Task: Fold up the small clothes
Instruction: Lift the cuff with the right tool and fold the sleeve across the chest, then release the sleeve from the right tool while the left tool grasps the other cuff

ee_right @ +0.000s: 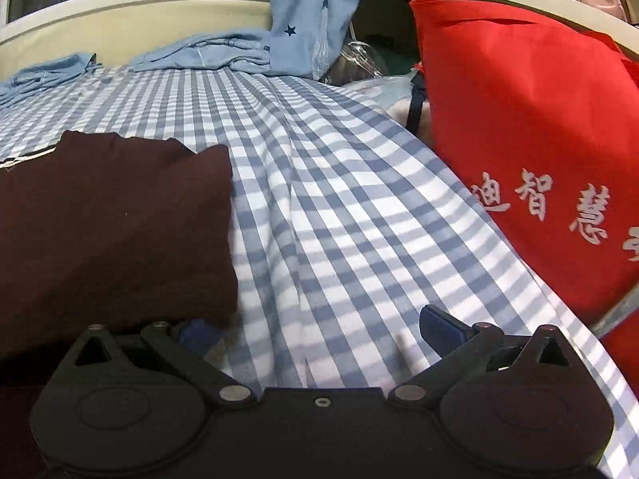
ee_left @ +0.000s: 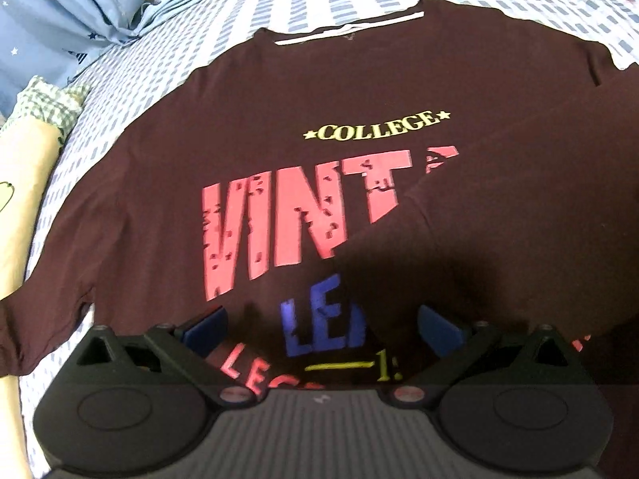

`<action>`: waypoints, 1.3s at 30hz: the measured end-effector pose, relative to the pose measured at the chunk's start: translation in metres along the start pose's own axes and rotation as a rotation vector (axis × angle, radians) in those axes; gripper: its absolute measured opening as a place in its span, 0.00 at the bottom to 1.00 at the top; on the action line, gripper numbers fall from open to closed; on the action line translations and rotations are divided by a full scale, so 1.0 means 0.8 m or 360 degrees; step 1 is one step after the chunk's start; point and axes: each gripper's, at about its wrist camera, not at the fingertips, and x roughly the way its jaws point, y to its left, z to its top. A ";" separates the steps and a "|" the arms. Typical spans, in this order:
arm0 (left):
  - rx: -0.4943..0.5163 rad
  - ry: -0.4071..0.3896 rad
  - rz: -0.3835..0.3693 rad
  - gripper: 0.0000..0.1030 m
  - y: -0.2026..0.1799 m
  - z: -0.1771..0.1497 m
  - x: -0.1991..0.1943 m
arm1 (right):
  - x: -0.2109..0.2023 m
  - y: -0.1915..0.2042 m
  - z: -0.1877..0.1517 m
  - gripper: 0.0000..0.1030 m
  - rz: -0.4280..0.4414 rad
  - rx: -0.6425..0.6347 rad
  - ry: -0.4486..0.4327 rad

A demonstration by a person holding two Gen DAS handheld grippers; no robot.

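The maroon T-shirt (ee_left: 279,92) lies front side up on the bed (ee_left: 247,12), which is covered by a blue-and-white checked sheet (ee_right: 339,207). The collar faces the far edge of the bed. Printed text is visible on the chest: "COLLEGE" in yellow, "VINT" in red, and partial blue lettering below. One side of the garment is folded inward over the front (the fold covers the remainder of the red lettering). In the left wrist view, the opposite sleeve (ee_left: 44,311) extends outward toward the near left edge of the bed.

The left gripper (ee_left: 323,329) is positioned above the lower part of the shirt. Its blue fingers (ee_left: 205,325) are spread wide apart, with nothing between them.

The right gripper (ee_right: 319,329) is positioned at the folded side edge of the shirt. Its fingers (ee_right: 439,325) are likewise spread wide. One finger is over the bare sheet; the other is at the maroon edge (whether it touches the cloth cannot be determined).

A red fabric bag (ee_right: 531,139) with white printed characters rests beside the bed on the far right. Light blue garments (ee_right: 207,54) lie along the far edge of the bed, next to a star-patterned blue cloth (ee_right: 311,12) that hangs upright.
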 end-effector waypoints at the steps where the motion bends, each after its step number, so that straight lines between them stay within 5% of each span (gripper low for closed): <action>1: -0.0011 -0.0004 0.0007 0.99 0.006 -0.002 -0.005 | -0.006 -0.001 -0.001 0.99 -0.0006 -0.0009 0.0010; 11: -0.0353 -0.0071 -0.0002 0.99 0.144 -0.073 -0.066 | -0.126 0.001 -0.029 1.00 0.0063 -0.0034 -0.0002; 16: -0.0578 -0.0033 0.0008 0.99 0.264 -0.143 -0.073 | -0.212 0.054 -0.054 1.00 0.0240 -0.0076 0.0018; 25: -0.1007 -0.0037 0.0281 0.99 0.470 -0.258 -0.054 | -0.314 0.185 -0.099 1.00 0.0602 -0.0359 0.0073; 31: -0.1210 -0.0166 0.0318 0.99 0.556 -0.280 -0.027 | -0.350 0.245 -0.112 1.00 0.0739 -0.0579 0.0125; 39: -0.1490 -0.0275 0.0341 0.91 0.594 -0.274 0.022 | -0.370 0.278 -0.117 1.00 0.0728 -0.0650 0.0188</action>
